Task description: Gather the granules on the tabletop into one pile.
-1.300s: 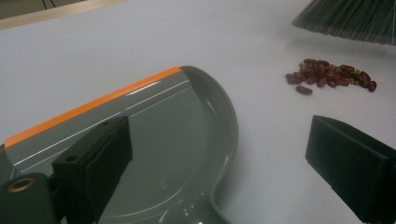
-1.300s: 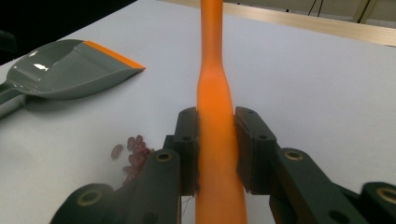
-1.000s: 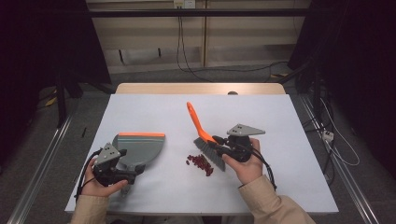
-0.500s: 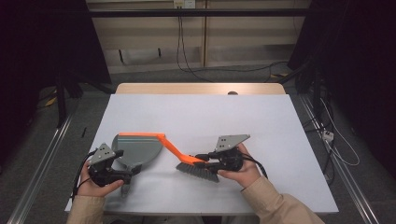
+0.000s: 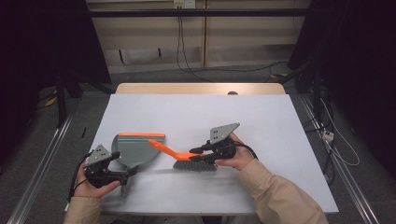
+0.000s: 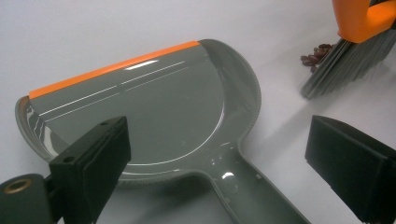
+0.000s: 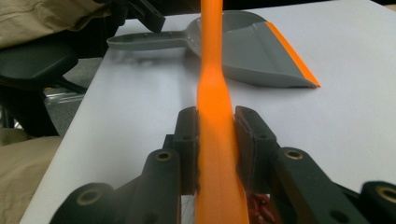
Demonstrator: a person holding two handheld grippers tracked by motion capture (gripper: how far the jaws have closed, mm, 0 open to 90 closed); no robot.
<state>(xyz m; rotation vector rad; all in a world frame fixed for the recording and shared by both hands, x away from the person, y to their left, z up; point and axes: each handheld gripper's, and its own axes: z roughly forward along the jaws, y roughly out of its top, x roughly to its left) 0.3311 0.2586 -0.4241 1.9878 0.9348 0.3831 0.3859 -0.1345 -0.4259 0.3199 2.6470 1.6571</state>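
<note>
A grey dustpan (image 5: 135, 150) with an orange lip (image 5: 141, 135) lies on the white table (image 5: 261, 116), left of centre. My left gripper (image 5: 127, 171) is open, and the pan's handle (image 6: 252, 186) lies between its black pads (image 6: 93, 158) without touching them. My right gripper (image 5: 198, 150) is shut on the orange handle (image 7: 217, 140) of a brush. The grey bristles (image 5: 194, 164) rest low on the table, and the handle tip points left at the pan. Small dark red bits (image 6: 317, 52) lie against the bristles (image 6: 345, 60).
The table's front edge (image 5: 210, 211) runs just behind both hands. Beyond the pan (image 7: 252, 51) the white top stretches to a wooden strip (image 5: 201, 88) at the back. Dark floor, metal rails and cables surround the table.
The right gripper has swung the brush down from upright to lying low, with its handle toward the dustpan. The red bits seen before on the table are now under the bristles. The left gripper stayed put.
</note>
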